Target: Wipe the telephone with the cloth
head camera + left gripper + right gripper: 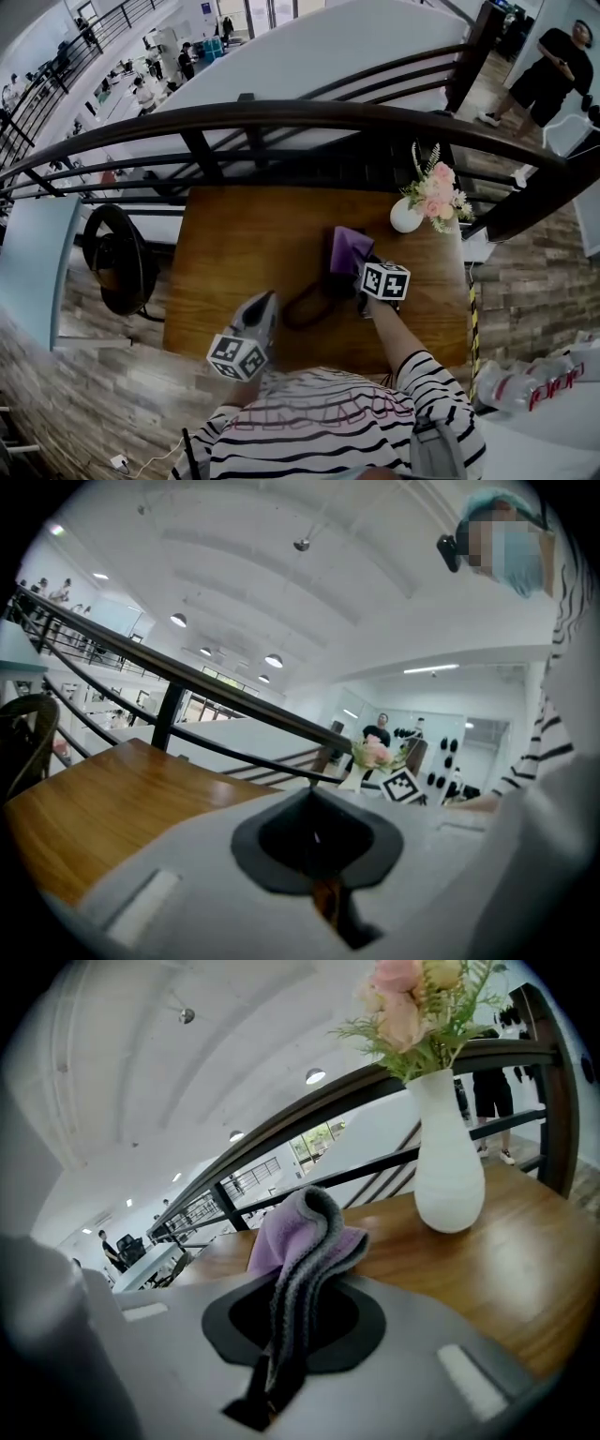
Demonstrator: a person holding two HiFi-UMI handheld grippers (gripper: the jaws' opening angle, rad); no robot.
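On the wooden table [234, 244], a purple cloth [349, 247] is bunched over a dark telephone [330, 284], whose black cord [298, 311] loops toward me. My right gripper [357, 266] is shut on the cloth. In the right gripper view, the purple-and-grey cloth [302, 1241] stands up out of the right gripper [286, 1340]. My left gripper [266, 300] hovers at the table's near edge, left of the cord and apart from the telephone, its jaws together and empty. Only table shows beyond the left gripper [314, 841] in its own view.
A white vase [406, 216] of pink flowers [412, 997] stands at the table's far right. A dark railing [281, 117] runs just behind the table. A black chair [117, 258] stands left of it. A person [553, 66] stands far off at the upper right.
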